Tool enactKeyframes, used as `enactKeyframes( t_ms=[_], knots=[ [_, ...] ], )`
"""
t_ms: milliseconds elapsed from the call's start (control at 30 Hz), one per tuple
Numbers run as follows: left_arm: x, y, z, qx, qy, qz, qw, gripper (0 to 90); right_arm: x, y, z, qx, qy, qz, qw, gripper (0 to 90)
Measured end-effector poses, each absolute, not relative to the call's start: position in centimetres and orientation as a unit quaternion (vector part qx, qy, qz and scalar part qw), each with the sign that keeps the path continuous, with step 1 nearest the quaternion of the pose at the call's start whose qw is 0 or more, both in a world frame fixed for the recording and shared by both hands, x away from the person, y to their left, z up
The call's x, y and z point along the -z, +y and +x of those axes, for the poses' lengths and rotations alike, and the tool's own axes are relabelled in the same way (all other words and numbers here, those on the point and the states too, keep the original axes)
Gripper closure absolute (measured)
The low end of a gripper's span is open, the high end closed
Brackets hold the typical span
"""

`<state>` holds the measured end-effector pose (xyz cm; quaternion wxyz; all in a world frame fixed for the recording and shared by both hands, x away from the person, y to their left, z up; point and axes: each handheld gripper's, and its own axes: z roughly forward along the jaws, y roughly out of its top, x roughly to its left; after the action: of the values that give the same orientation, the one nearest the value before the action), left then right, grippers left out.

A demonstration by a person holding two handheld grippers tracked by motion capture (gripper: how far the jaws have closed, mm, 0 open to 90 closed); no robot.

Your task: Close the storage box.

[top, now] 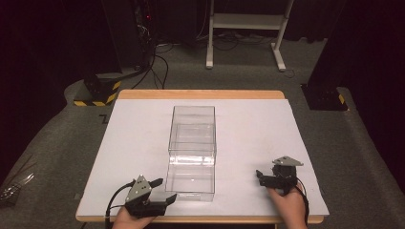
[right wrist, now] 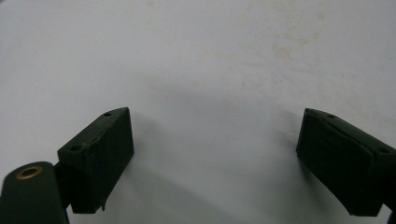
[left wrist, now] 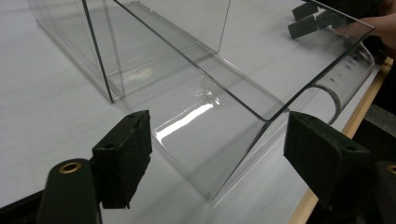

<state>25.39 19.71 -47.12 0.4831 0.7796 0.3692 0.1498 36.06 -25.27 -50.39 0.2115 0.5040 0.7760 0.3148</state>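
A clear plastic box stands at the middle of the white table top. Its clear lid lies open toward the near edge. My left gripper sits at the near left and points at the lid's near left corner. In the left gripper view the jaws stand apart on either side of that corner of the lid without touching it, and the box lies beyond. My right gripper rests at the near right, open, with bare white surface between its jaws.
The wooden table edge runs just behind both hands. In the left gripper view the right gripper shows beyond the lid. On the floor behind stand a white frame and a base with yellow-black stripes.
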Motion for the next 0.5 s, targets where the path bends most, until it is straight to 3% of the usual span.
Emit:
enactKeyframes(
  t_ms=[500],
  knots=[
    [47.03,18.87,25.11,-0.169,0.35,0.781,0.49,33.7,50.39,-25.27,36.06,-0.315,0.776,0.504,0.212,10.9]
  ],
)
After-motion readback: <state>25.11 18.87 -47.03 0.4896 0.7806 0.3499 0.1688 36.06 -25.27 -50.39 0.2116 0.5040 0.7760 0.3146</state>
